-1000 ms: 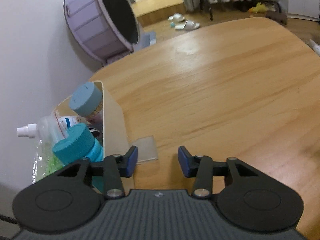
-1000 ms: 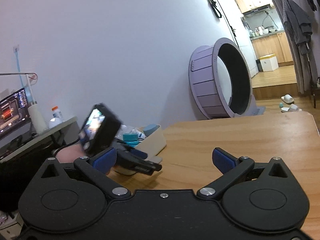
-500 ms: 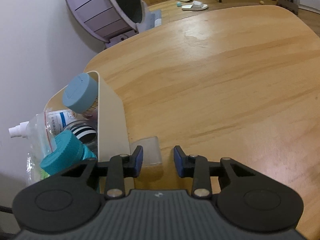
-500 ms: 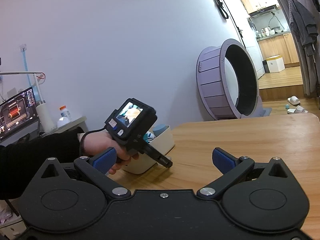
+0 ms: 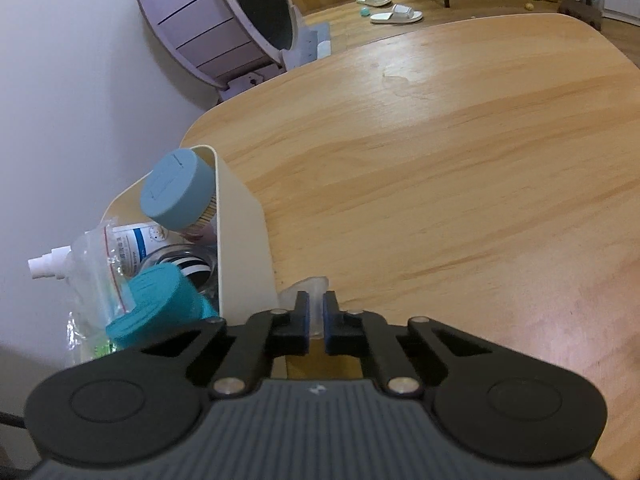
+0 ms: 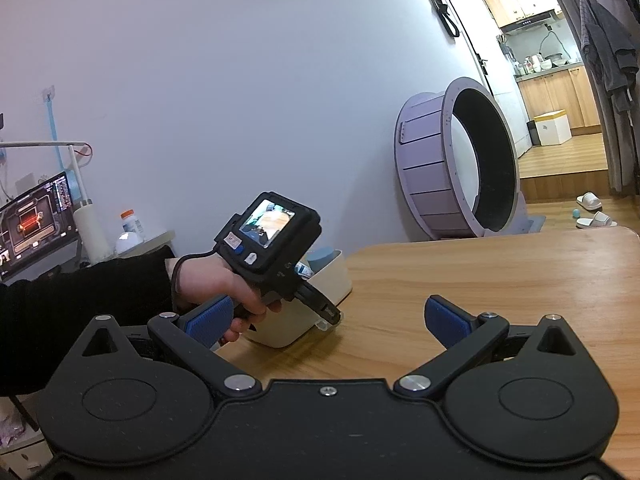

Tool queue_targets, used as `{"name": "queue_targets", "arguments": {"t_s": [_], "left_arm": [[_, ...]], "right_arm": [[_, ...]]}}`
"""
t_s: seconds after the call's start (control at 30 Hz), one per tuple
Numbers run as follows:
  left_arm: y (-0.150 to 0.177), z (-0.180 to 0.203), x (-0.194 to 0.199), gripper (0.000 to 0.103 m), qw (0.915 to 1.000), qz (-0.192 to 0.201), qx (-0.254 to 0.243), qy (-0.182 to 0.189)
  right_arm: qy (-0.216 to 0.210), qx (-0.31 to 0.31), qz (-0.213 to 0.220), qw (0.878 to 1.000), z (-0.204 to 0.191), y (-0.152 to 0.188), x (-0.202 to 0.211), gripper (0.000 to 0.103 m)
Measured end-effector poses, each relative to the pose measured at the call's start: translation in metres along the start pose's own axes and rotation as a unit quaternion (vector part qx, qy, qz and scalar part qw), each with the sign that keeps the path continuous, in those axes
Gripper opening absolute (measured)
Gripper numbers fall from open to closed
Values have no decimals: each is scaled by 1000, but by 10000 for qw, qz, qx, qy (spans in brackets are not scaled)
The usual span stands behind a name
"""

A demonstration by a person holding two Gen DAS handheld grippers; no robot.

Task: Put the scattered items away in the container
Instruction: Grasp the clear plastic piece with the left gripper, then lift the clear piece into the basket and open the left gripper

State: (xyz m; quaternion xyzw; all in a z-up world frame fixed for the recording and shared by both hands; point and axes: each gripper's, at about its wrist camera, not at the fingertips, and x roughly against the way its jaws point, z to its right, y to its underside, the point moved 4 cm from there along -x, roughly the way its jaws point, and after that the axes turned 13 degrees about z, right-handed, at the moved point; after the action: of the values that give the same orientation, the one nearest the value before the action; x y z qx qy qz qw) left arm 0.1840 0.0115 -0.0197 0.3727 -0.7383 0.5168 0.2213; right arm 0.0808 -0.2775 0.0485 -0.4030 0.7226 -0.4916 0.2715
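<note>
Wooden table [image 5: 440,200], left claw [image 5: 316,322] pinching clear piece [image 5: 308,292] beside container [image 5: 244,248], right claw [image 6: 332,320] wide, empty

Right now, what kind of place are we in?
Most likely a lived-in home: slippers lie on the wood floor, kitchen cabinets show through the doorway, and a large purple exercise wheel, probably a pet's, stands by the wall.

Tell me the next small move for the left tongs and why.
Probably lift a little and swing left over the bin's rim. The left tongs are shut on the clear plastic piece, which sits on the table just outside the white bin. The bin already holds jars and a pouch, so the piece should go in from above. The right tongs hang open, idle.
</note>
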Motion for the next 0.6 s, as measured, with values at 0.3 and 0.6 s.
{"name": "queue_targets", "arguments": {"t_s": [0.3,0.6], "left_arm": [[3,-3,32,4,9981,528,167,271],[15,-32,104,4,9861,1414,541,691]], "right_arm": [[-15,10,16,10000,4,-3,2,103],[15,-23,34,10000,3,-3,-3,103]]}}
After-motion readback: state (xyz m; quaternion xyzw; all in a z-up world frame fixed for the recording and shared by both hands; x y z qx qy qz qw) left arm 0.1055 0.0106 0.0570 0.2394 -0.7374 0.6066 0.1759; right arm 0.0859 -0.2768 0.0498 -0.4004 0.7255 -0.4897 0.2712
